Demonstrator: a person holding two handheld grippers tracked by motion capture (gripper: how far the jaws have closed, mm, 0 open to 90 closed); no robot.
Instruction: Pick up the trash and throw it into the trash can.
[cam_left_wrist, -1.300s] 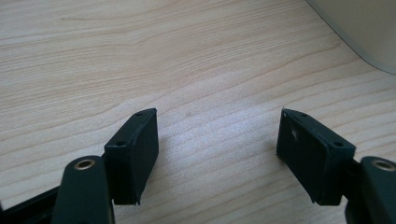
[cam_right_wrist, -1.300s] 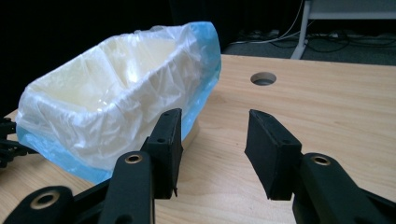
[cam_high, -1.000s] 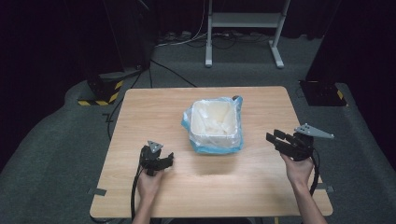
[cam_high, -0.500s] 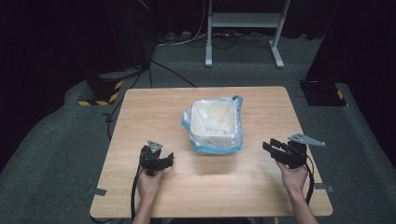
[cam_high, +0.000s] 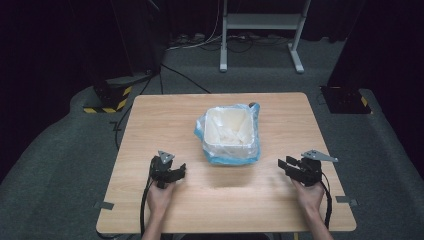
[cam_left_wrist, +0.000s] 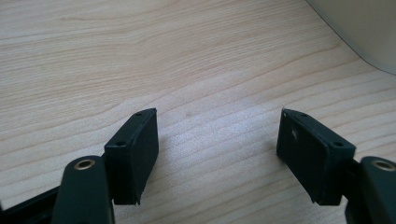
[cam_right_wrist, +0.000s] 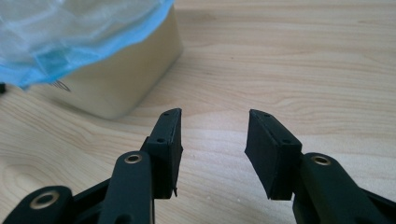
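Bin (cam_high: 230, 134) lined with a blue bag (cam_high: 234, 158) sits mid-table, a gripper waiting on either side.

Over on the left, the left gripper (cam_high: 176, 173) rests low on the wooden table (cam_high: 150, 125), jaws spread wide on nothing, bare wood between them. Centre stage, the cream bin stands upright, bag folded over its rim. On the right, the right gripper (cam_high: 286, 164) points toward the bin, jaws parted and empty, well apart from it.

Left hand-held gripper (cam_high: 176, 173), right hand-held gripper (cam_high: 286, 165): jaws apart
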